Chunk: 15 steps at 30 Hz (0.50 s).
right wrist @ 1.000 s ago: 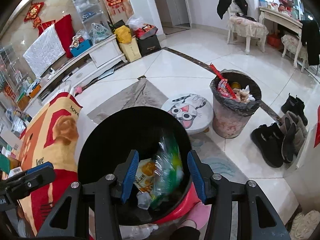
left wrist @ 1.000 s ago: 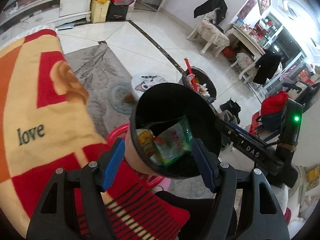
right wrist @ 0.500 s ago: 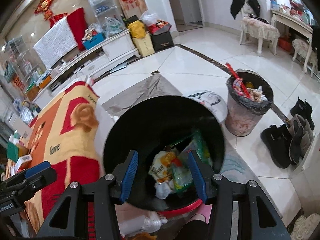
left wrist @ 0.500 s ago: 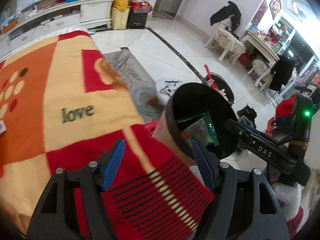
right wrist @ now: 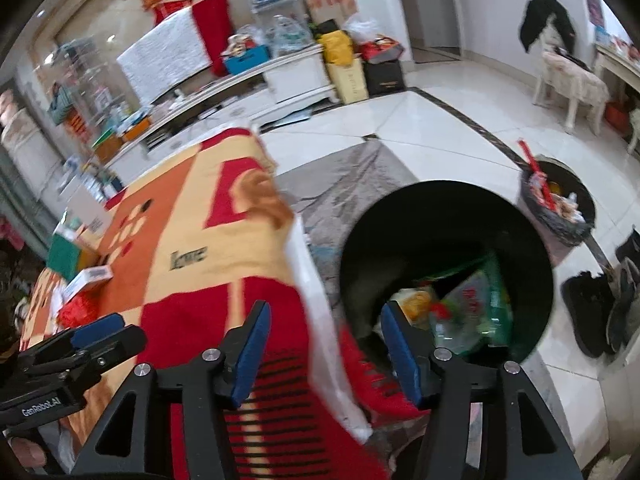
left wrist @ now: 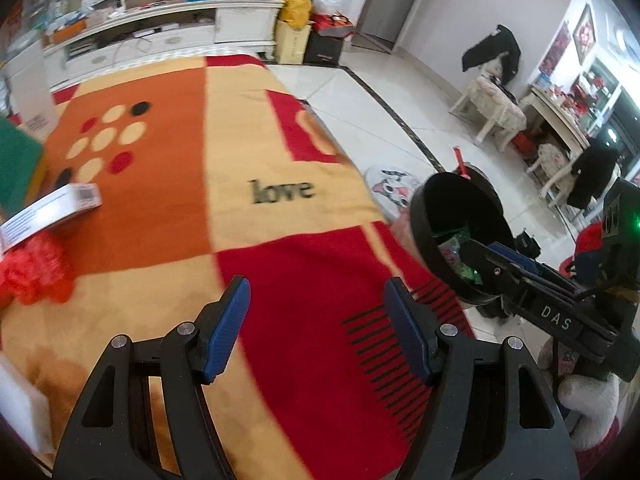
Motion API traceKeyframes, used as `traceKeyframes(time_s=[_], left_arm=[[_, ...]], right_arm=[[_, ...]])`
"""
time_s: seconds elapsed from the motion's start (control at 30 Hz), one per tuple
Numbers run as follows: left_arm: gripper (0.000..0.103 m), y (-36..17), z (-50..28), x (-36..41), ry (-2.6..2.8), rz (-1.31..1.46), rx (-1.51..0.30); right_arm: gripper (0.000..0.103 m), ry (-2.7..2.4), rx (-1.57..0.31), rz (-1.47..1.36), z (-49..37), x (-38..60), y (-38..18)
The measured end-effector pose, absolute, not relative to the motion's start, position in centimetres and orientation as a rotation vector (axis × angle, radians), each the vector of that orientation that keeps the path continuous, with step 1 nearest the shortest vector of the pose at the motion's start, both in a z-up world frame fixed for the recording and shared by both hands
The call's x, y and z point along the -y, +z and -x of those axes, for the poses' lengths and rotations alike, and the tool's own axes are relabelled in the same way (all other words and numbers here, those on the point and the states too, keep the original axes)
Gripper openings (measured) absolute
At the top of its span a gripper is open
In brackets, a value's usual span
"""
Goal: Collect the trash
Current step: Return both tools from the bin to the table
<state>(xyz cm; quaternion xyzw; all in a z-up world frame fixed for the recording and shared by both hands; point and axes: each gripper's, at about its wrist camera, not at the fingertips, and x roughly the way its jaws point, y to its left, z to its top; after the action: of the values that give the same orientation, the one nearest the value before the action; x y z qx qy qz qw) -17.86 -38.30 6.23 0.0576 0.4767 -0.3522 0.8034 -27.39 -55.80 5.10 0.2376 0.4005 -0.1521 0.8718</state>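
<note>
My left gripper [left wrist: 316,328] hangs empty over the cloth [left wrist: 240,240], fingers apart. My right gripper [right wrist: 324,352], jaws just widened, holds nothing. The bin [right wrist: 444,272] sits beside the table. Farther left lies a crumpled red wrapper [left wrist: 34,276]: likely light and crinkly, so I'd pinch its bunched middle.

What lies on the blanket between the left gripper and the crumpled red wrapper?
Nothing: in the left wrist view only bare blanket separates the left gripper from the crumpled red wrapper; a white box lies just beyond the wrapper.
</note>
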Motion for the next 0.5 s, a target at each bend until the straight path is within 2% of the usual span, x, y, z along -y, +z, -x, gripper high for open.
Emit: traceKeyframes(time_s=[0.5], left_arm=[[0.069,6.2,16.6,29.5,-0.611,-0.034,-1.028]], right_arm=[[0.058,-0.152,-0.890,-0.405,22.3,47.9,4.8]])
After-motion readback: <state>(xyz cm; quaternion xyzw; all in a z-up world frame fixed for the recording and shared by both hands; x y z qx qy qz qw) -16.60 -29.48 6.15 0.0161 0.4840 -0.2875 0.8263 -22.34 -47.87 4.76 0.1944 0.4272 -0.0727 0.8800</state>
